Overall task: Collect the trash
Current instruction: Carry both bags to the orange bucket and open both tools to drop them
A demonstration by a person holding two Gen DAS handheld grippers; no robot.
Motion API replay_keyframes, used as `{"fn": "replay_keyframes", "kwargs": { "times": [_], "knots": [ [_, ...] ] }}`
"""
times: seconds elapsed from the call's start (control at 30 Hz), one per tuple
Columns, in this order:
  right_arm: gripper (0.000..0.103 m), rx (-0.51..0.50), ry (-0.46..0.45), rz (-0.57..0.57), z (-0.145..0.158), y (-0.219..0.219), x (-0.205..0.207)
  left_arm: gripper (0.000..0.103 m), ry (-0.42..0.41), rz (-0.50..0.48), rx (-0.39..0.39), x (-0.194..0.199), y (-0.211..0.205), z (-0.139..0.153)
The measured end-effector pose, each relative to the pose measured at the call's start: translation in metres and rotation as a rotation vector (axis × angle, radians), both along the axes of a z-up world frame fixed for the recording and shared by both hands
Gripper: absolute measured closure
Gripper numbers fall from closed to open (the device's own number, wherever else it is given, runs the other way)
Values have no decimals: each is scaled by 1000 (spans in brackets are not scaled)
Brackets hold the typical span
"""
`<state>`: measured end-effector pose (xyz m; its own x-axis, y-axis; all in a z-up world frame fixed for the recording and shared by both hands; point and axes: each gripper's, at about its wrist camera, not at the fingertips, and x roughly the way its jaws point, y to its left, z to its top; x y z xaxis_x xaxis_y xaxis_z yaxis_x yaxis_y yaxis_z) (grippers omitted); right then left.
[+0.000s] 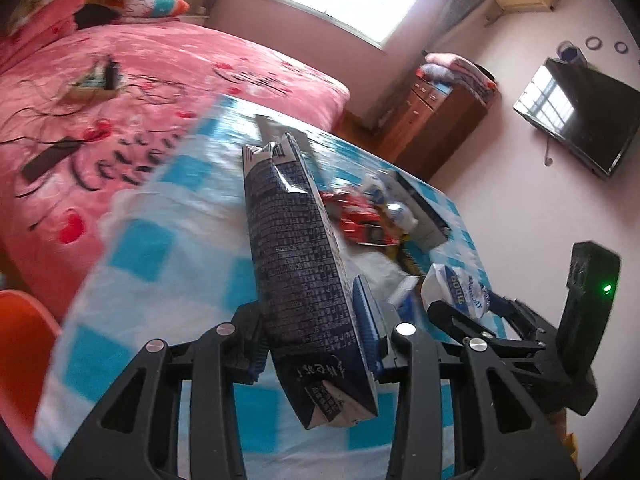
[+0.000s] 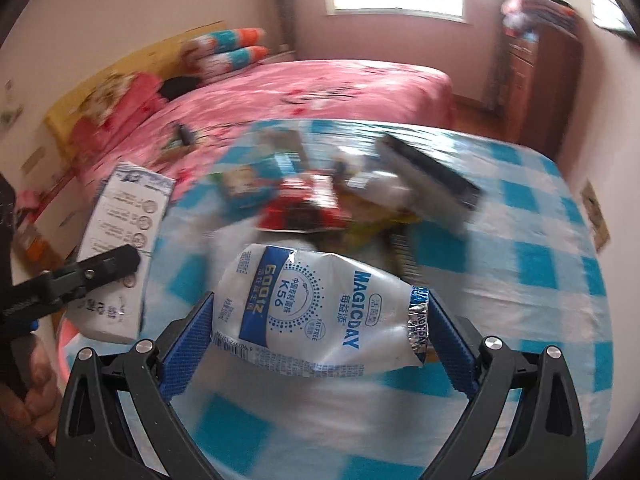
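The left gripper (image 1: 316, 332) is clamped on a crushed dark-blue drink carton (image 1: 296, 264), held lengthwise between its blue pads above the near edge of the table with the blue-and-white checked cloth (image 1: 160, 240). The right gripper (image 2: 320, 332) pinches a squashed white MAGICDAY yogurt bottle (image 2: 320, 312) with a foil lid, also lifted over the near part of that table. Farther back on the table lies a blurred heap of remaining trash: a red wrapper (image 2: 304, 204), a small blue carton (image 2: 248, 184) and a dark flat box (image 2: 432, 176); the pink bed (image 2: 320, 88) stands behind the table.
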<state>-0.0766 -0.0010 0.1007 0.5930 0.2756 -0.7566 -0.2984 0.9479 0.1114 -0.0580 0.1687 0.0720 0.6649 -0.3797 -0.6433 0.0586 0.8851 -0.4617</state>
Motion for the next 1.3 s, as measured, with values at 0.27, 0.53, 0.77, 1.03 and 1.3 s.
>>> {"fn": "replay_keyframes", "kwargs": {
  "times": [0.27,0.53,0.77,1.03,1.3],
  "knots": [
    [6,44,-14,305,12,129,-20,63,27,188,37,-51,92,-10],
    [6,30,-6,596,-7,243,-49,63,119,371,42,-103,177,-48],
    [6,-11,49,756,-46,317,-54,61,206,461,22,-130,224,-99],
    [5,-34,140,819,-83,342,-55,31,270,514,69,-139,243,-128],
    [5,31,111,764,-67,322,-51,22,239,557,70,-143,252,-122]
  ]
}}
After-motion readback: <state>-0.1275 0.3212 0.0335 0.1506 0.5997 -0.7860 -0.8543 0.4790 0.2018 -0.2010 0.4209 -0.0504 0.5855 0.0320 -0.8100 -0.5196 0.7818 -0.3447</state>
